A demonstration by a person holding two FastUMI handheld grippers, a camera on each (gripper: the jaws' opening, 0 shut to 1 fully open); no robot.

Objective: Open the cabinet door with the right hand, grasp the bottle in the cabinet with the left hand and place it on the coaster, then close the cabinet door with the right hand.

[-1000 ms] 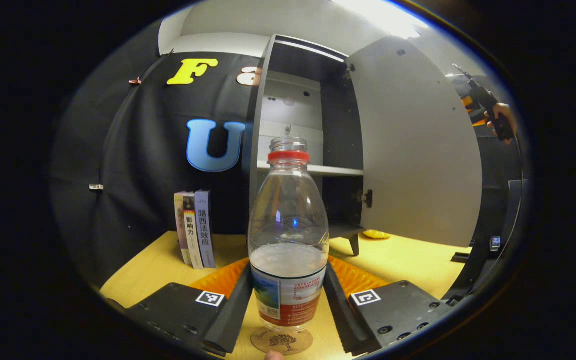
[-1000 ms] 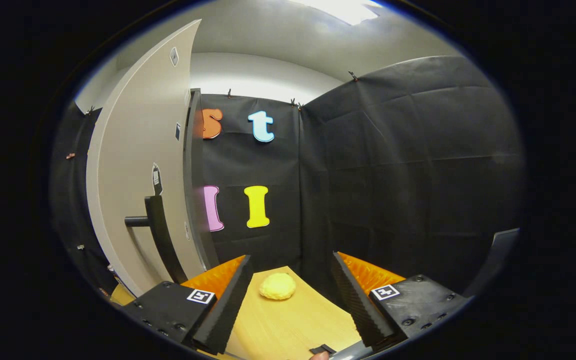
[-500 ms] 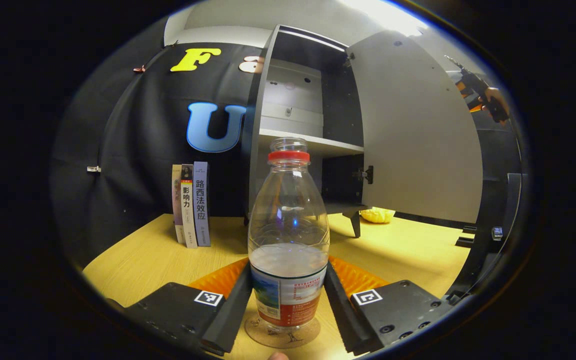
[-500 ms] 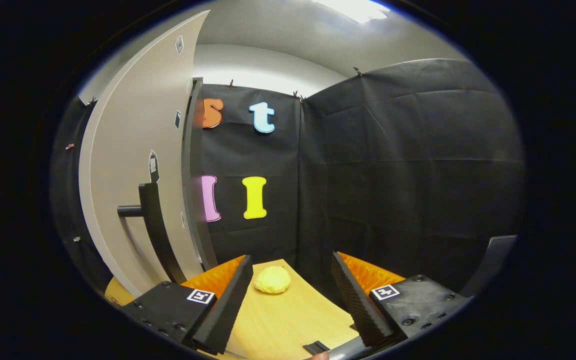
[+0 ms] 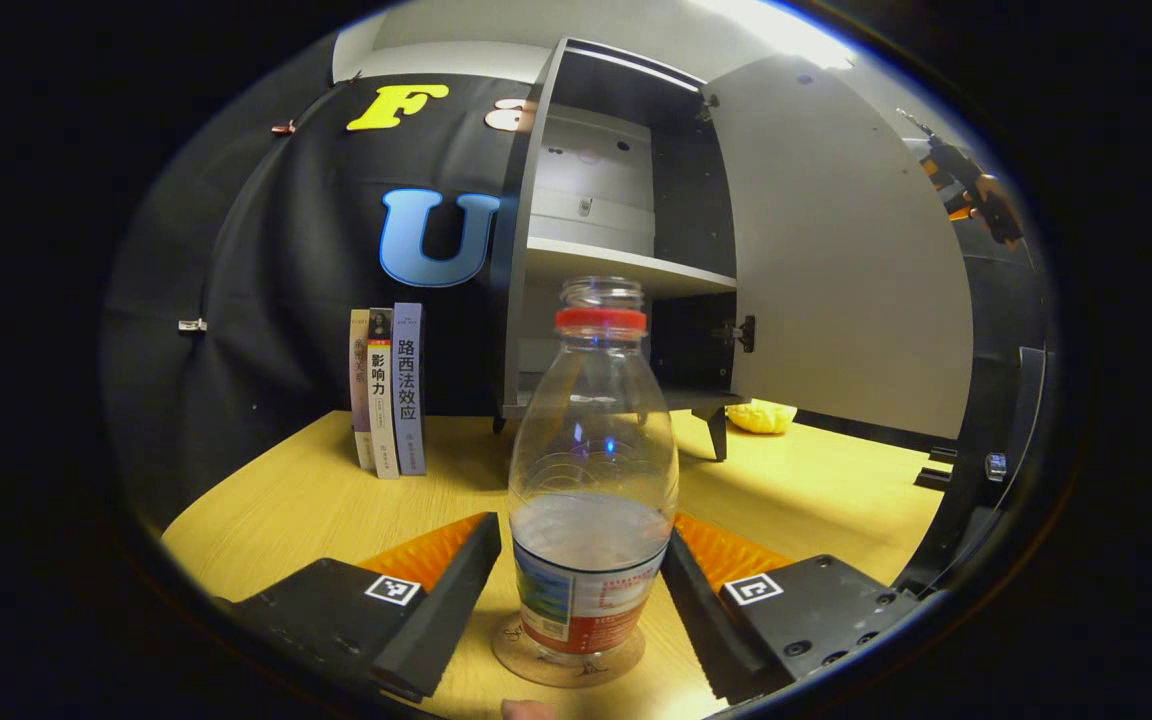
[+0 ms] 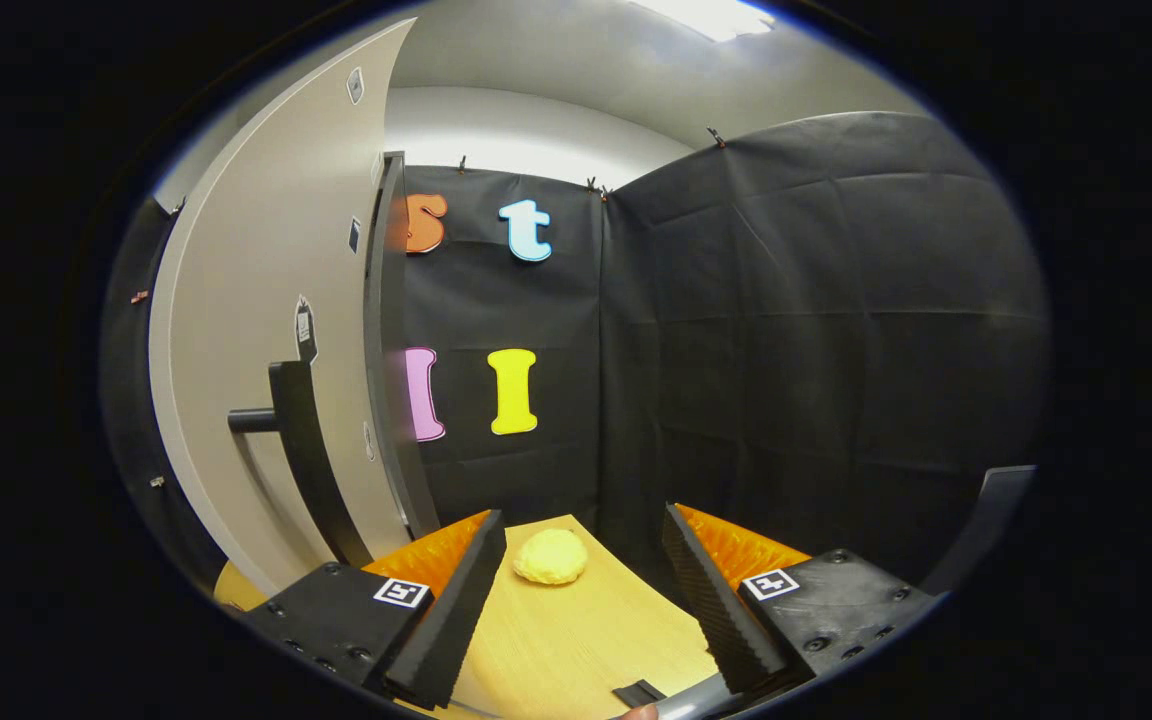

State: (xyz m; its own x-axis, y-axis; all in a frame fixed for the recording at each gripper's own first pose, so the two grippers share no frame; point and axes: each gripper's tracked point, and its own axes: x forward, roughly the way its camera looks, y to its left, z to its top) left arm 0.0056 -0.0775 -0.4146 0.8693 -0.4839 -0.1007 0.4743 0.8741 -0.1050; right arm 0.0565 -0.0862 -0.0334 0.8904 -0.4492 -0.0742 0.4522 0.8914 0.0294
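Bottle [image 5: 591, 480]: upright on coaster [image 5: 568, 660]. Left tool [image 5: 576, 610]: wide, flanking bottle; should back straight off. Right tool [image 6: 576, 590]: wide, empty, beside door handle [image 6: 296, 450].

One plastic water bottle [image 5: 591, 480], one round coaster [image 5: 568, 657], three upright books [image 5: 388, 390], one open cabinet [image 5: 591, 220], one yellow lump [image 6: 550, 556], one wooden table [image 5: 316, 500].
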